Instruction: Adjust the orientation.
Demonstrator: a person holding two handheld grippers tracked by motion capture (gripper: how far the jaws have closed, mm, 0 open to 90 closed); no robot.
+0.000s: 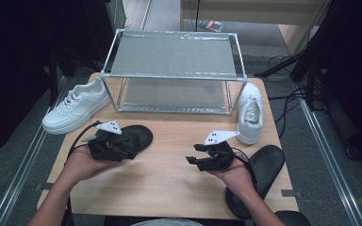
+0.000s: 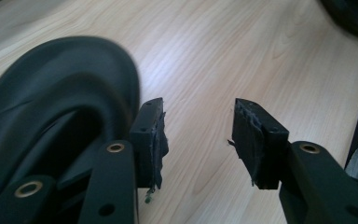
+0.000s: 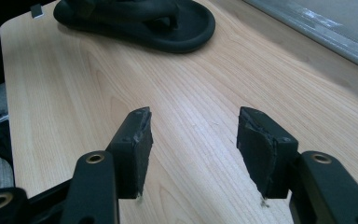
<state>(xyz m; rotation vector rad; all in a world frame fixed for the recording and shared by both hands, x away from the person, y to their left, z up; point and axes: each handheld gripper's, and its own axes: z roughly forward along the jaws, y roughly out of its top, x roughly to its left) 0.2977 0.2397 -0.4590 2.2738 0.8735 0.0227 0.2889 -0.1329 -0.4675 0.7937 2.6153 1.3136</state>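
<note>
1. Your left tool (image 1: 122,151) sits at the heel end of the black sandal (image 1: 139,135), which lies on the desk (image 1: 169,165) just in front of the shoe rack's (image 1: 174,70) left corner. In the left gripper view the sandal (image 2: 60,107) lies just outside one jaw, and bare wood shows between the jaws. They stand apart and clamp nothing.
2. Your right tool (image 1: 194,159) hovers in front of the rack's right half, jaws apart and empty, pointed toward that sandal (image 3: 140,21). It probably waits there so it can help without crowding the left hand.
3. The 2nd black sandal (image 1: 259,174) lies well forward of the rack's right corner, partly under your right forearm.
4. 2 white sneakers flank the rack: 1 (image 1: 75,106) to its left, 1 (image 1: 250,113) to its right. Both rack shelves are bare, so the footwear likely goes there.
5. Shift the left tool sideways to straddle the sandal's edge before closing.
</note>
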